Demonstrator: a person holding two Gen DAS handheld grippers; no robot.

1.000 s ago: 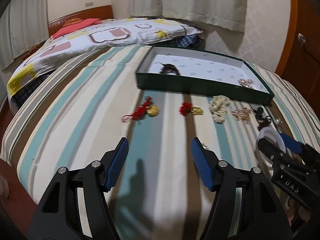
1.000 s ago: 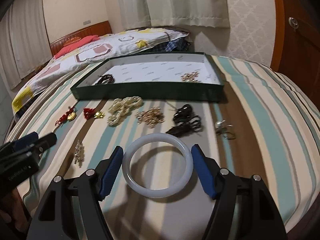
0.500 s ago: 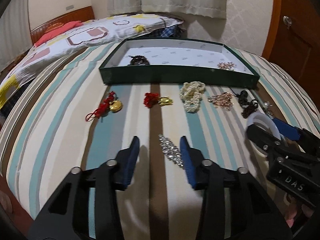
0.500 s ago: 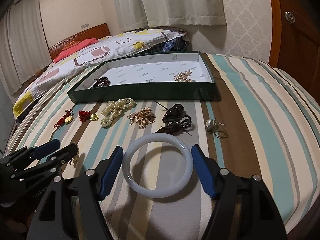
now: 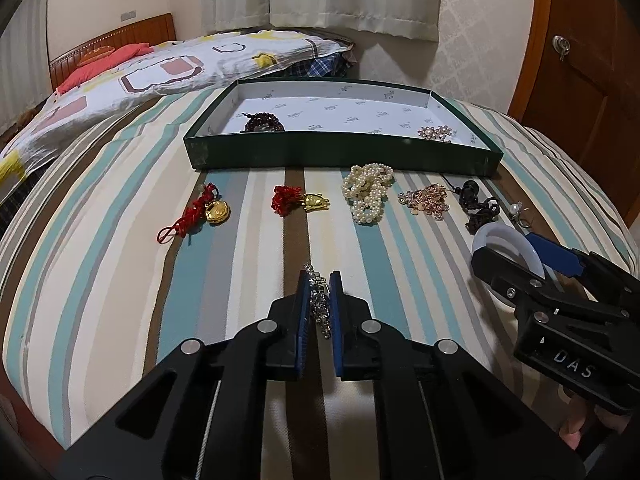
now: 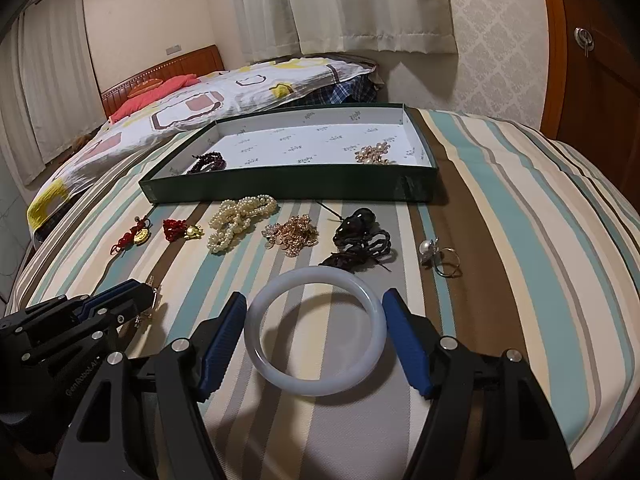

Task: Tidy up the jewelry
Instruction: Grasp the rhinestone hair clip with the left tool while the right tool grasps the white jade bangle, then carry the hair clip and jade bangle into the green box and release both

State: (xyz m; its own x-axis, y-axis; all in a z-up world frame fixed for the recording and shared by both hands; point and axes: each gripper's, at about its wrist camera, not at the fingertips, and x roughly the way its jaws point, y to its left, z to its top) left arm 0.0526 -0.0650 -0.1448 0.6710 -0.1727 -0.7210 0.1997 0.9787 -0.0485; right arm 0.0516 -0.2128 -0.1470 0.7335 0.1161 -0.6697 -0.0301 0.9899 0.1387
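Note:
My left gripper (image 5: 319,280) is shut on a silver rhinestone brooch (image 5: 319,304) lying on the striped bed. My right gripper (image 6: 314,300) is open, its fingers either side of a white jade bangle (image 6: 316,326) that lies flat on the bed. The green tray (image 5: 344,154) at the back holds a dark bead bracelet (image 5: 262,123) and a pearl brooch (image 5: 436,133). In front of it lie two red-and-gold charms (image 5: 204,212) (image 5: 298,200), a pearl necklace (image 5: 368,192), a rose-gold piece (image 5: 428,200), a black cord pendant (image 5: 478,204) and a pearl ring (image 6: 438,258).
A patterned quilt (image 5: 152,76) and red pillow (image 5: 108,64) lie at the back left. A wooden door (image 5: 592,92) stands at the right. The bed edge drops off near the right side.
My left gripper has moved right and forward over the rhinestone brooch and closed on it. My right gripper has stayed open around the bangle.

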